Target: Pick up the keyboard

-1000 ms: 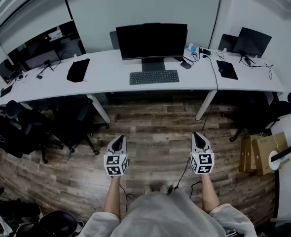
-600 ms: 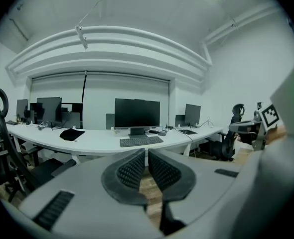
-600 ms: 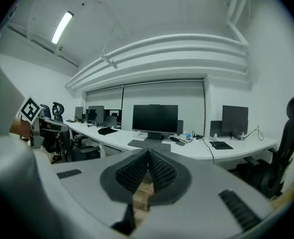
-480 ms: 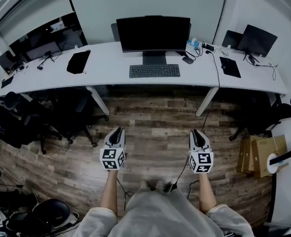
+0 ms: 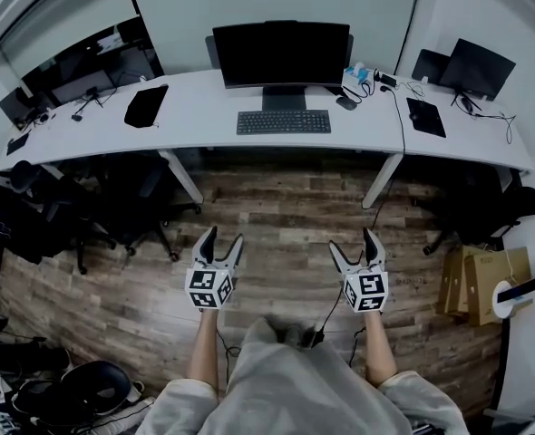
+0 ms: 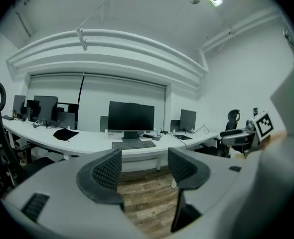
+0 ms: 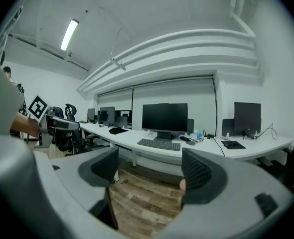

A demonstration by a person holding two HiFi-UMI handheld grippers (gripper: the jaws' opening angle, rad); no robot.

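Observation:
A dark keyboard (image 5: 283, 121) lies on the long white desk (image 5: 204, 134) in front of a black monitor (image 5: 281, 54). It also shows far off as the keyboard (image 6: 133, 144) in the left gripper view and the keyboard (image 7: 159, 144) in the right gripper view. Both grippers hang over the wooden floor, well short of the desk. My left gripper (image 5: 222, 237) and my right gripper (image 5: 353, 241) have just been opening; each stands open with nothing between its jaws. The left gripper (image 6: 144, 166) and the right gripper (image 7: 153, 167) point level toward the desk.
Black office chairs (image 5: 113, 211) sit under the desk's left part. A desk leg (image 5: 382, 181) stands ahead on the right. A black pouch (image 5: 146, 104) and a second monitor (image 5: 471, 68) rest on the desk. Cardboard boxes (image 5: 476, 275) stand at the right.
Both grippers have gone from shut to open. The desk and keyboard have shifted slightly as the head view moved.

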